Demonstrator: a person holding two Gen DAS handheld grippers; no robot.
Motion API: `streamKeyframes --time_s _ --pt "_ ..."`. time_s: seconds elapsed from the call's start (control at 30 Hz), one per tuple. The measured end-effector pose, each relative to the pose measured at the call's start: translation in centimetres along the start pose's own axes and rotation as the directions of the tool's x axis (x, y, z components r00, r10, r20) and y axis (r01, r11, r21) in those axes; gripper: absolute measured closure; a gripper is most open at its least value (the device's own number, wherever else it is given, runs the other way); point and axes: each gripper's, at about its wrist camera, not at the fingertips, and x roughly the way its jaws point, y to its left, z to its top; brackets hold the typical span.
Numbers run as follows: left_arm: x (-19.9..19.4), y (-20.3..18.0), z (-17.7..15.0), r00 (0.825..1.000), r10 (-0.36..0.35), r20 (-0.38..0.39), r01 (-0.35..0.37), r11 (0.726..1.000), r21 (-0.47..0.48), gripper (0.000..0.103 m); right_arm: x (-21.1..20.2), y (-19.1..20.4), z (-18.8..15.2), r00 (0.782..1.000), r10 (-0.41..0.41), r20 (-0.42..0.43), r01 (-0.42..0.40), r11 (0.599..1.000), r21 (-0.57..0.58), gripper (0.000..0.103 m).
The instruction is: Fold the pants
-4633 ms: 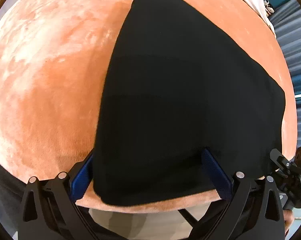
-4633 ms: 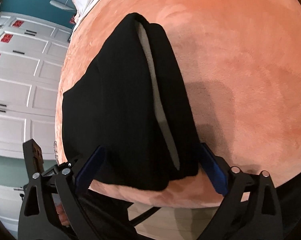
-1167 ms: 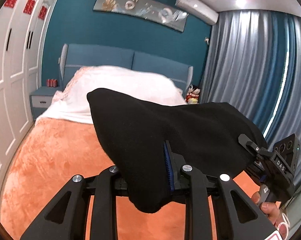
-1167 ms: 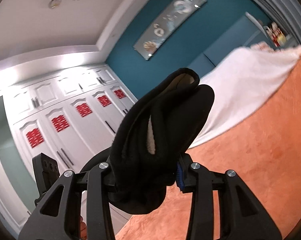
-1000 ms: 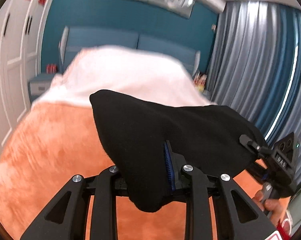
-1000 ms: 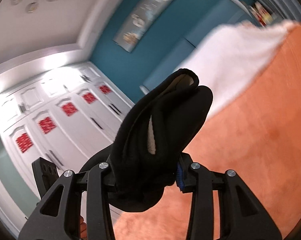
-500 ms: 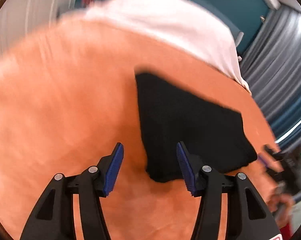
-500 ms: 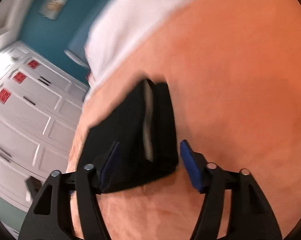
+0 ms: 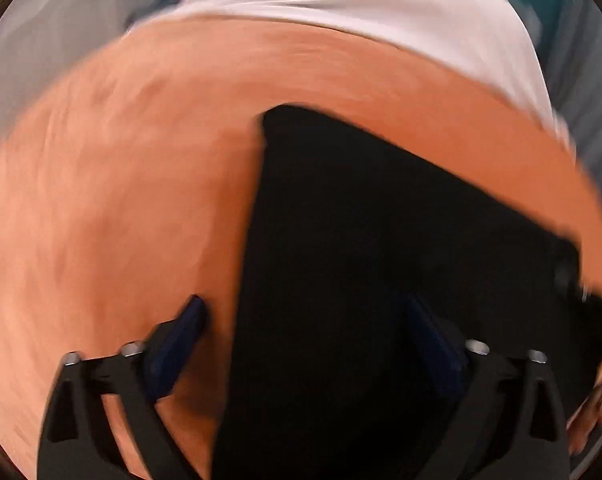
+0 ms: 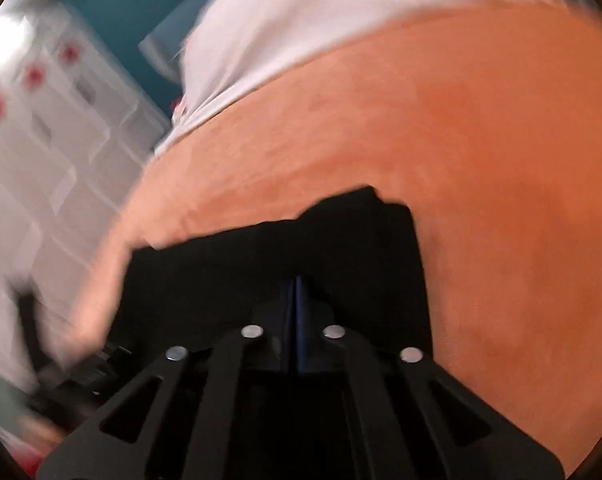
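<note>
Left claw (image 9: 301, 312) just spread wide, the folded black fleece pants (image 9: 381, 260) flat under & ahead on the orange plush blanket (image 9: 121, 200). Right claw (image 10: 297, 292) just snapped together w/ 0 cloth between its pads, pants beneath it.

Orange blanket (image 9: 121, 200); white bedding (image 10: 301, 32); wardrobe doors (image 10: 41, 120)

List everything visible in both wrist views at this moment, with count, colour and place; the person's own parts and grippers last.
pants: one, black, folded, lying on the blanket
blanket: one, orange, plush, under the pants
bedding: white, beyond the blanket
wardrobe doors: white with red marks, at left in the right wrist view
left gripper: black, blue pads, jaws have just been opening, wide over the pants' edge
right gripper: black, jaws have just closed, pads together above the pants
</note>
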Motion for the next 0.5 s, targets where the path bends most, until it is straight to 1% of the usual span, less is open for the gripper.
streamKeyframes --time_s 0.03,0.07,0.1,0.13,0.17,0.2,0.23,0.27,0.3,0.33,0.37,0.4,0.43,0.47,0.5 --pt "-0.6 0.8 0.0 1.000 -0.019 -0.012 0.018 0.999 -0.041 0.008 -1.1 0.4 0.2 1.000 0.005 0.001 -0.005 0.999 0.037 0.096" --pt "-1.5 1.1 -0.1 1.000 -0.018 0.001 0.018 0.998 -0.052 0.010 -3.1 1.8 0.0 0.999 0.028 0.029 -0.029 1.000 0.009 0.097" --pt "-2.4 1.2 -0.3 1.000 -0.021 0.017 0.021 0.999 -0.046 0.016 -4.2 2.8 -0.3 0.998 0.050 0.035 -0.049 0.998 -0.043 0.097" --pt "-3.7 1.2 -0.7 0.999 -0.016 0.030 0.017 0.999 -0.030 0.019 -4.8 3.6 -0.9 0.998 0.050 0.024 -0.047 0.995 -0.088 0.097" --pt "-5.0 1.0 -1.4 0.999 -0.011 0.046 0.012 1.000 -0.005 0.019 -5.3 4.2 -1.6 0.999 0.033 0.008 -0.032 0.992 -0.119 0.098" --pt "-6.2 0.9 -2.2 0.998 -0.014 0.067 0.013 1.000 0.022 0.018 -4.9 3.9 -3.0 0.999 -0.017 -0.027 0.013 0.987 -0.161 0.102" --pt "-7.0 0.7 -3.0 0.997 0.003 0.082 -0.007 0.999 0.051 0.016 -4.2 3.0 -4.0 0.994 -0.092 -0.060 0.079 0.979 -0.189 0.103" --pt "-7.2 0.4 -4.1 0.998 0.042 0.057 -0.047 0.994 0.099 0.017 -4.2 1.8 -4.8 0.994 -0.081 -0.071 0.068 0.984 -0.167 0.103" --pt "-7.2 0.1 -4.5 0.998 0.065 0.028 -0.068 0.990 0.126 0.020 -5.2 1.3 -4.7 0.997 -0.057 -0.053 0.051 0.992 -0.111 0.103" --pt "-7.4 -0.2 -5.2 0.996 0.088 0.009 -0.089 0.985 0.145 0.025 -6.6 1.7 -4.7 0.998 -0.054 -0.043 0.051 0.996 -0.074 0.097" --pt "-8.2 -0.2 -5.8 0.997 0.079 0.005 -0.078 0.985 0.155 0.029 -8.2 2.7 -5.0 0.999 -0.035 -0.026 0.033 0.997 -0.074 0.097" --pt "-9.3 -0.2 -6.8 0.999 0.041 0.011 -0.042 0.985 0.166 0.029 -10.0 4.3 -5.6 1.000 0.012 -0.001 -0.012 0.993 -0.116 0.097" --pt "-9.1 -0.7 -7.0 0.999 0.040 0.015 -0.042 0.983 0.179 0.029 -10.8 5.2 -6.2 1.000 0.009 0.004 -0.008 0.987 -0.160 0.098" --pt "-8.8 -1.2 -7.4 0.998 0.064 0.015 -0.065 0.975 0.211 0.027 -11.0 5.8 -7.1 0.998 -0.060 -0.006 0.057 0.972 -0.228 0.099" --pt "-7.9 -1.9 -7.8 0.994 0.106 -0.002 -0.102 0.964 0.245 0.025 -10.1 5.2 -7.6 0.990 -0.140 -0.029 0.127 0.957 -0.262 0.102"
